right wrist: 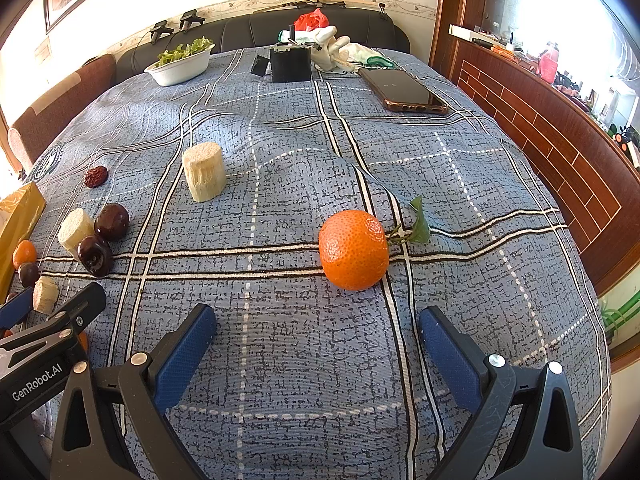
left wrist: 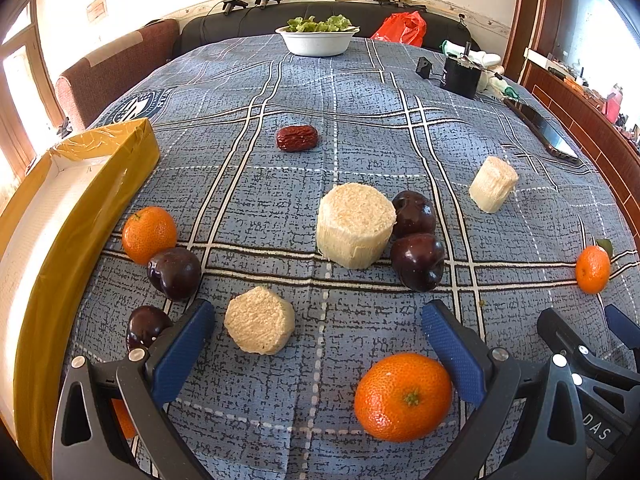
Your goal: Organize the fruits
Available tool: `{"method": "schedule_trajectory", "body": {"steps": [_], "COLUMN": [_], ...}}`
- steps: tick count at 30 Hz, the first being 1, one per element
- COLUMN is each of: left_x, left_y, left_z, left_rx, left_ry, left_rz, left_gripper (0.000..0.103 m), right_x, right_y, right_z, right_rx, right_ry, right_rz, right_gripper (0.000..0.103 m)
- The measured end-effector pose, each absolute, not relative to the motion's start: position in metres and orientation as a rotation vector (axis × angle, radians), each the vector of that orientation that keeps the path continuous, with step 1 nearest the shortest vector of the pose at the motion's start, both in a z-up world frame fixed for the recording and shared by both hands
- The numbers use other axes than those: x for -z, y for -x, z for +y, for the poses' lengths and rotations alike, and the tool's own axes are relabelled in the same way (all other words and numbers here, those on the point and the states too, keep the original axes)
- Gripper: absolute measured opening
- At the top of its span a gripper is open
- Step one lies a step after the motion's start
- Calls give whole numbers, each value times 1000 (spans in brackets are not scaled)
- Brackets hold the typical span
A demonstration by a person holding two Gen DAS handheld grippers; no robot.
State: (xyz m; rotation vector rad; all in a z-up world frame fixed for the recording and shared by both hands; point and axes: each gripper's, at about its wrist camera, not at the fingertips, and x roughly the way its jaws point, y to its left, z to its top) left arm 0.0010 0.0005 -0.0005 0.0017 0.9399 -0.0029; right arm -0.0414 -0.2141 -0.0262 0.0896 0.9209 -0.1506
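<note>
The left hand-held gripper [left wrist: 318,334] hangs low over the blue plaid counter [left wrist: 360,128] with its blue pads spread wide and nothing between them. The nearest fruit to it is a tangerine [left wrist: 403,397], lying just inside the right-hand pad at about five o'clock from the midpoint of the fingers — so close under the camera that a small shift toward that side would centre it. It is round, with no long axis to line up; its stem scar faces up and toward the camera. A pale, fibrous cut stalk piece [left wrist: 260,320] sits at about nine o'clock, just inside the left-hand pad.

The right hand-held gripper [right wrist: 318,338] is likewise spread and empty. Its own candidate is a leafy tangerine [right wrist: 354,255] straight ahead at about twelve to one o'clock, near but clear of the fingertips, its stem and leaf pointing off toward three o'clock.

Each hand, then, has a tangerine of its own — the left one is much the nearer to a grasp. The yellow box [left wrist: 80,208], open and seemingly the likely place for sorted fruit, lies along the left gripper's nine-to-ten o'clock side, so the left hand is also the better placed to carry fruit there. Dark plums [left wrist: 416,240] and a red date [left wrist: 297,138] lie farther up the cloth.
</note>
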Motion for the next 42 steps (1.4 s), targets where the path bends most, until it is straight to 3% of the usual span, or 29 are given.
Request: {"method": "schedule_trajectory", "body": {"steps": [42], "left_x": [0], "left_y": [6], "left_z": [-4], "left_rx": [20], "left_ry": [-12], "left_rz": [940], "left_gripper": [103], "right_x": [26], "right_y": [41], "right_z": [-214], "right_rx": [151], "right_ry": [-90], "right_rz": [921], "right_gripper": [103]}}
